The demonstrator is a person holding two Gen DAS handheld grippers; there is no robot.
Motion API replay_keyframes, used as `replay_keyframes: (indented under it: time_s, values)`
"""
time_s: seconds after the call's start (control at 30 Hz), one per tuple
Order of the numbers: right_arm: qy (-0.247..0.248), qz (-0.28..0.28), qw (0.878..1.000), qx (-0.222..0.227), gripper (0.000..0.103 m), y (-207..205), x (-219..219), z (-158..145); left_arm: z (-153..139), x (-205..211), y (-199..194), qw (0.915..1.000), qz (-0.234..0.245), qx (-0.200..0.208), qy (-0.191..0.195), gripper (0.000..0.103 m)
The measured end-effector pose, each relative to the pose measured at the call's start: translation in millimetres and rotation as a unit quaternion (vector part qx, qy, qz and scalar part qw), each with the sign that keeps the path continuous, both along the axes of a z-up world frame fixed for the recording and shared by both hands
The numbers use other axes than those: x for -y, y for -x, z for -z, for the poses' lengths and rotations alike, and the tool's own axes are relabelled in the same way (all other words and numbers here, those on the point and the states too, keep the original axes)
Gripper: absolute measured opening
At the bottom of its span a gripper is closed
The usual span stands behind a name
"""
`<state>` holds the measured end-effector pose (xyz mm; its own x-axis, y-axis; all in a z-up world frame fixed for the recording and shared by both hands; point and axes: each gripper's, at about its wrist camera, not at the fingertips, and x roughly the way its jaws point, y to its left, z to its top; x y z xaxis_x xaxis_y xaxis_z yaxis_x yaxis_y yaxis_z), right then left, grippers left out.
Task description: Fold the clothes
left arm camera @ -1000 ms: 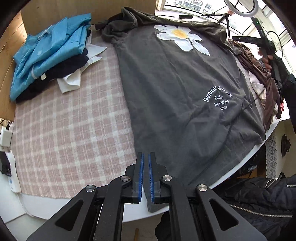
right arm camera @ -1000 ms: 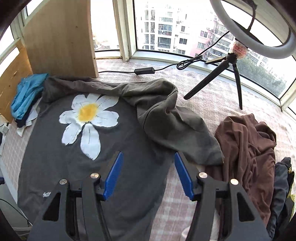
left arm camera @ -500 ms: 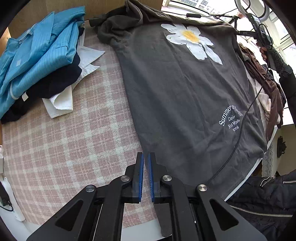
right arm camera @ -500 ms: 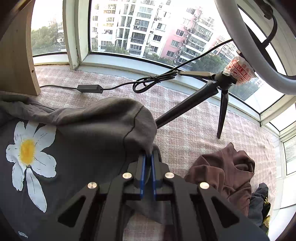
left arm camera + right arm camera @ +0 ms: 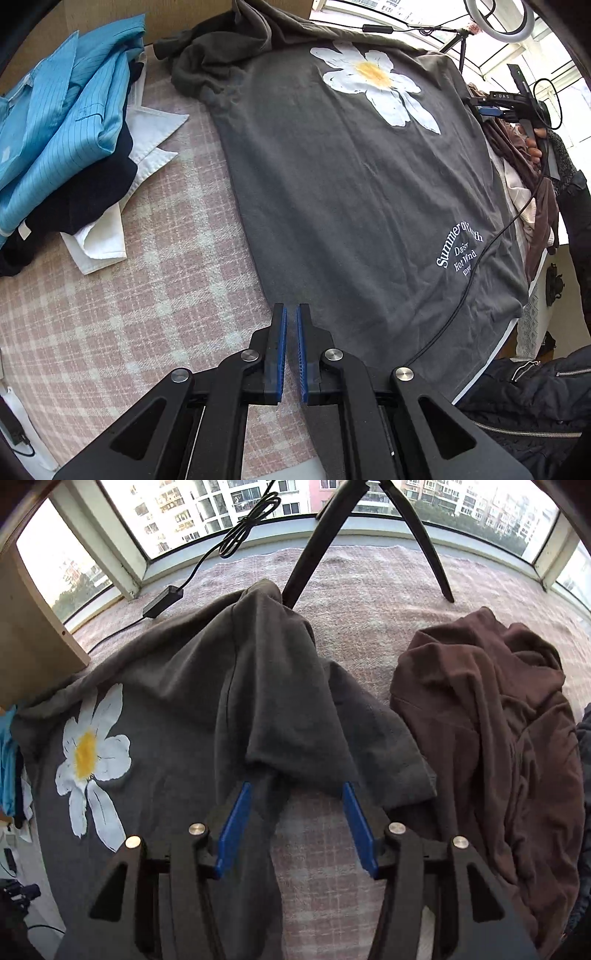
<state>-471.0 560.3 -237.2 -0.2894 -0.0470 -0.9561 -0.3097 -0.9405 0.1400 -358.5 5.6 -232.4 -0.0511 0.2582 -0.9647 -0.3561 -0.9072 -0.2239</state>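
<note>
While the grey T-shirt [image 5: 351, 192] lies spread face up across the middle of the left wrist frame, its white daisy print [image 5: 376, 85] sits toward the upper right and the white lettering [image 5: 460, 251] toward the lower right. In the right wrist view the same shirt fills the left and centre, with one sleeve [image 5: 295, 709] bunched and folded over onto the body, its hem edge reaching the pink checked cloth [image 5: 317, 867] at lower centre. The left gripper [image 5: 291, 317] stands at the bottom centre of its frame over the shirt's near left edge, its blue pads a narrow slit apart; whether cloth is pinched between them cannot be told. The right gripper [image 5: 295, 794] has its jaws wide apart, the folded sleeve's lower edge lying just ahead of and between them, not clamped. A thin black cable [image 5: 480, 280] runs across the shirt's lower right corner. At the upper left of the left wrist frame lies a pile of blue striped shirts [image 5: 62, 122] over dark and white garments. To the right in the right wrist view lies a crumpled brown garment [image 5: 491, 731], and black tripod legs [image 5: 314, 554] stand on the cloth at top centre
</note>
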Motion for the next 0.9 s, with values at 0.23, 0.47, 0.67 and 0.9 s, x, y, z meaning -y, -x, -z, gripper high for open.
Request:
replay_keyframes:
  time_s: [0.23, 0.47, 0.67, 0.9]
  values:
    - [0.004, 0.009, 1.0, -0.017, 0.026, 11, 9, 2, 2, 4, 6, 1.0, 0.001, 0.008, 0.001, 0.005]
    - [-0.012, 0.032, 0.999, -0.022, 0.003, 16, -13, 7, 6, 2, 9, 0.9999, 0.002, 0.012, 0.001, 0.005]
    - [-0.013, 0.031, 0.999, -0.021, 0.012, 7, -20, 2, 1, 8, 13, 1.0, -0.003, 0.008, 0.002, 0.005]
    - [0.049, -0.041, 0.997, -0.033, 0.019, -90, 4, -23, -7, 12, 7, 0.9998, -0.016, 0.003, -0.011, 0.005]
